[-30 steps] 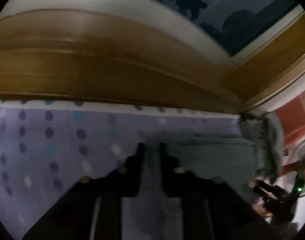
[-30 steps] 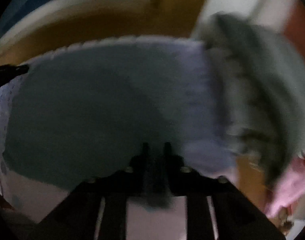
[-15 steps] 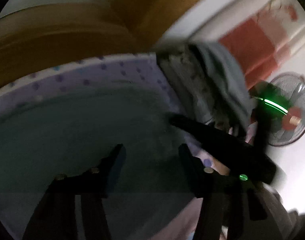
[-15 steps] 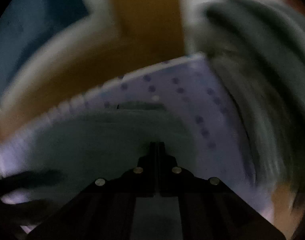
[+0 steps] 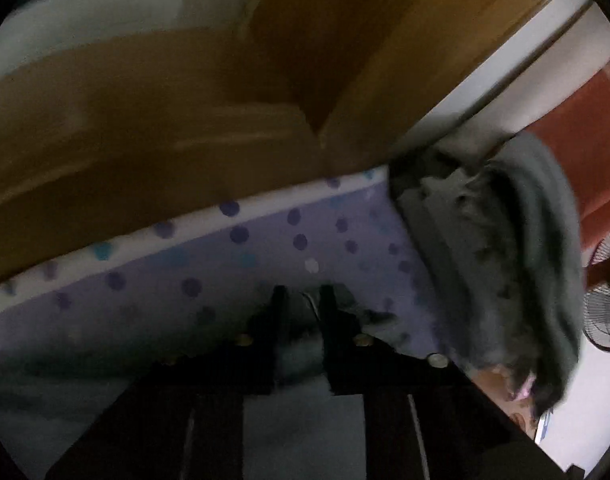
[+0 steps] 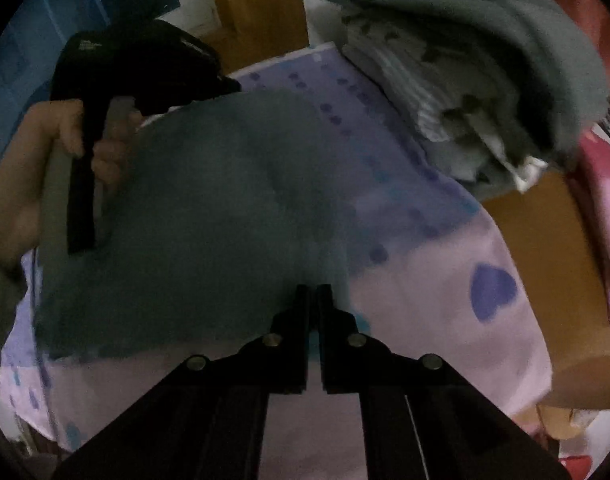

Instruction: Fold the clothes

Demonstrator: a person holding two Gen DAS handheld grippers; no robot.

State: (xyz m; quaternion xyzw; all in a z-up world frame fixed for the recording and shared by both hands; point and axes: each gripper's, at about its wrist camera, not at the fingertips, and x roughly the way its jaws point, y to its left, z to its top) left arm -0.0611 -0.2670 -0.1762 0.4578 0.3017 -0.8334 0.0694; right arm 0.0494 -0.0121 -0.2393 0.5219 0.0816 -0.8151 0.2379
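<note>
- Since half a second ago, left gripper [image 5: 301, 294] has narrowed from wide open; dark cloth shows between its fingers, grip on it unclear in the blur.
- Right gripper [image 6: 313, 292] fingers nearly together at the near edge of the grey-green garment [image 6: 209, 208], pinching its hem.
- Garment lies flat on the dotted bedsheet [image 6: 417, 300].
- Clothes pile [image 6: 477, 60] at bed's far right corner, partly cut off.
- Person's hand [image 6: 77, 148] holds the left tool's handle.

The left tongs [image 5: 301, 300] pinch grey cloth [image 5: 301, 344] on the dotted sheet [image 5: 241, 256] — a heap of clothes [image 5: 505, 256] at right, a fan [image 5: 607, 312] beyond.
</note>
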